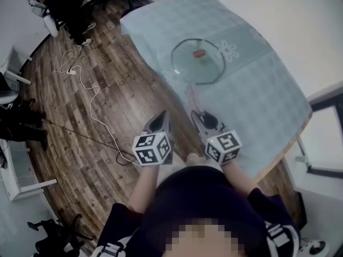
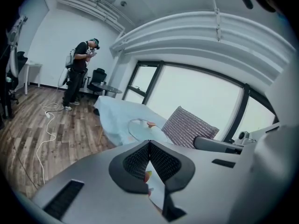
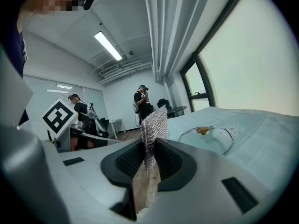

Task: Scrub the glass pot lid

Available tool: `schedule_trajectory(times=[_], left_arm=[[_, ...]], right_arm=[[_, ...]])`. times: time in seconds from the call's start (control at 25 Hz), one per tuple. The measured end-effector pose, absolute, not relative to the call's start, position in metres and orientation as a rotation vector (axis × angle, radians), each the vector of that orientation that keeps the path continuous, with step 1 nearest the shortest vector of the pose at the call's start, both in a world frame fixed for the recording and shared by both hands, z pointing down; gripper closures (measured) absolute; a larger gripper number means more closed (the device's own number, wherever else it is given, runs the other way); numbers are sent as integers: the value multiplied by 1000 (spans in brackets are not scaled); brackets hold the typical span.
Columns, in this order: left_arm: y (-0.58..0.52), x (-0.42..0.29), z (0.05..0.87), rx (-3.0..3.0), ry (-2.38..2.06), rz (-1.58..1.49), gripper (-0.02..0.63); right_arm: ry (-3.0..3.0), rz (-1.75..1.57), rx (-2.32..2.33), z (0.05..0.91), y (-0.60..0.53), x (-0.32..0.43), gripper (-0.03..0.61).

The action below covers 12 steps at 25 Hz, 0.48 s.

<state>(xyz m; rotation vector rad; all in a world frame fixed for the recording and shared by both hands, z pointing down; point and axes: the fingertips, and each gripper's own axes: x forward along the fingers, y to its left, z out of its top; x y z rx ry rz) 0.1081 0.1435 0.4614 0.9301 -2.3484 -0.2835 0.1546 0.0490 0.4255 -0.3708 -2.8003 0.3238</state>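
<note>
Head view: wood floor (image 1: 80,116) fills 6 to 11 o'clock. The table (image 1: 268,100), under a pale blue cloth, fills 12 to 4 o'clock. The glass pot lid (image 1: 187,67) lies flat on the cloth at about 12 o'clock, knob up, ahead of both grippers. Left gripper (image 1: 161,116) is just below centre, over the floor; jaws together, nothing between them. Right gripper (image 1: 199,113) is at its 3 o'clock, over the table's near edge; jaws clamped on a mesh scrubbing cloth (image 1: 193,95) that sticks out toward the lid. White cable (image 1: 91,98) lies on the floor at 9 o'clock.
</note>
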Motion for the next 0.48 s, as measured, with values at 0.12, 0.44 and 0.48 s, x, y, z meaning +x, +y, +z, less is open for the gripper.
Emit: schedule_trajectory(times=[0.12,0.44,0.48], left_arm=[[144,87,458,968,-2339,-274,612],[154,20,465,1057,-2283,-238,612],[156,12,465,1071,-2276,-236,612]], right_arm=[[-2811,299,-359,424,57,135,511],[-2828,315,-256,428,71,68,511],[-2831,315,-241,428,73,61,511]])
